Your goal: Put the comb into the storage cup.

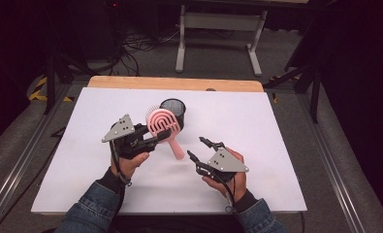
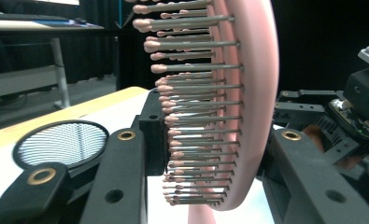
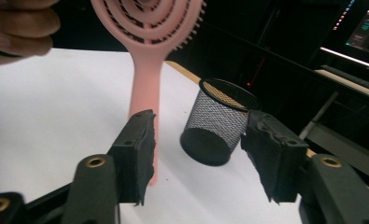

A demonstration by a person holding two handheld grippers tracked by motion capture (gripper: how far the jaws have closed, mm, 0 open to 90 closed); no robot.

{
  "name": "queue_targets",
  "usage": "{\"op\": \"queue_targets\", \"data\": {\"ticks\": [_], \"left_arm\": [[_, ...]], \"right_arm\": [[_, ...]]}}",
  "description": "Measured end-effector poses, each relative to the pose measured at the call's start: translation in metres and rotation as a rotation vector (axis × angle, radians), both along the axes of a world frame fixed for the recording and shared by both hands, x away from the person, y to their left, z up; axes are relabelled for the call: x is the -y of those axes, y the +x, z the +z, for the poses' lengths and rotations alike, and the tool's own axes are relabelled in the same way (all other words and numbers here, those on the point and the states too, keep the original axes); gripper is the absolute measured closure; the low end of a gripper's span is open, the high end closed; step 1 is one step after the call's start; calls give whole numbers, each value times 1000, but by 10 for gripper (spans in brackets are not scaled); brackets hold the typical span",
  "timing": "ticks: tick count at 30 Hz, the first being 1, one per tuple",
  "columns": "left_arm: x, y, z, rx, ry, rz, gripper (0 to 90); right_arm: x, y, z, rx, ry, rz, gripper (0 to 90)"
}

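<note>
Where the white table [image 1: 257, 121] spreads across the high view, its far edge shows a strip of bare wood and its near edge meets the person's denim sleeves. Beyond it on the dark floor stands a grey metal frame [image 1: 220, 29] among loose cables.

Toward the middle of the far half of the table sits a black mesh cup [image 1: 174, 110], upright, its open mouth facing up; the right gripper view shows it [image 3: 219, 126] standing on the white surface, apart from the brush handle.

Just in front of the cup is a pink hairbrush [image 1: 164, 124], held off the table with its round slotted head up by the cup and its handle slanting down toward the table's middle. The left gripper [image 1: 155, 137], carried in the left hand [image 1: 131, 162], is clamped on the head of the brush: in the left gripper view one jaw presses among the bristles and the other against the smooth back of the hairbrush [image 2: 247, 107].

Near the table's middle, closer to the near edge, the right gripper [image 1: 199, 148] rests in the right hand [image 1: 228, 179], its jaws spread wide and holding nothing.
</note>
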State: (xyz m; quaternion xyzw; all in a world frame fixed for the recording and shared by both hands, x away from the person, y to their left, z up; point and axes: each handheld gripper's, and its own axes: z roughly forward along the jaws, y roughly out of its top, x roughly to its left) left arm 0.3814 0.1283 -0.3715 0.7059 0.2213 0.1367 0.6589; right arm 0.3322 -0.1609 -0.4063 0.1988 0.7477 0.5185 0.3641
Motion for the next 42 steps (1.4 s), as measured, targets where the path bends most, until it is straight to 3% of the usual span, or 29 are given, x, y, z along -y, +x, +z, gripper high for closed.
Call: {"op": "queue_targets", "data": {"ticks": [6,24,37,42], "left_arm": [[-9,-1,4,5,-11,25,630],[-29,-3,14,38,-26,75,630],[-38,-3,23,74,-30,112,629],[-41,-5,29,88,-29,117,629]], "right_arm": [[12,1,0,12,13,-44,308],[37,1,-5,40,-8,-114,177],[57,-2,-17,21,-35,-157,72],[67,-4,-20,5,-18,-163,58]]}}
